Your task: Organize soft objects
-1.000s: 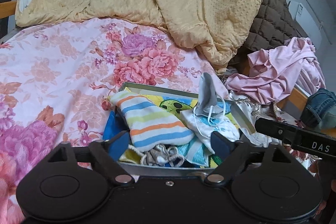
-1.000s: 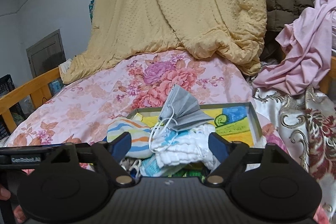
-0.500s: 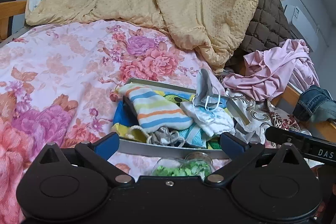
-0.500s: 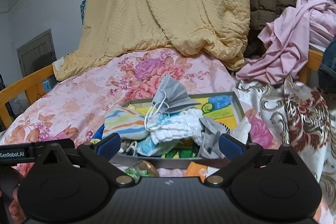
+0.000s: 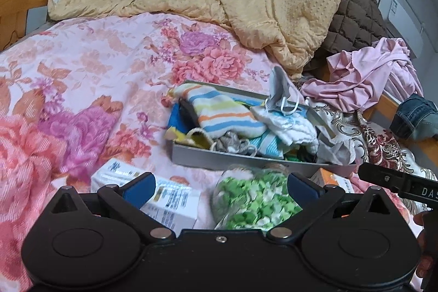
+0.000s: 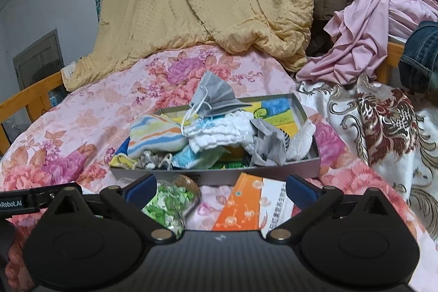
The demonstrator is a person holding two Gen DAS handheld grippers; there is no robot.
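Glass jar [image 5: 253, 199] and two cartons [image 6: 247, 205] before the heaped tray [image 6: 219, 174].

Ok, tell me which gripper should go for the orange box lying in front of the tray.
Right, most likely. The orange box lies between the open right gripper fingers in its own view. From the left gripper, only a corner of it shows past the right fingertip, with the jar straight ahead.
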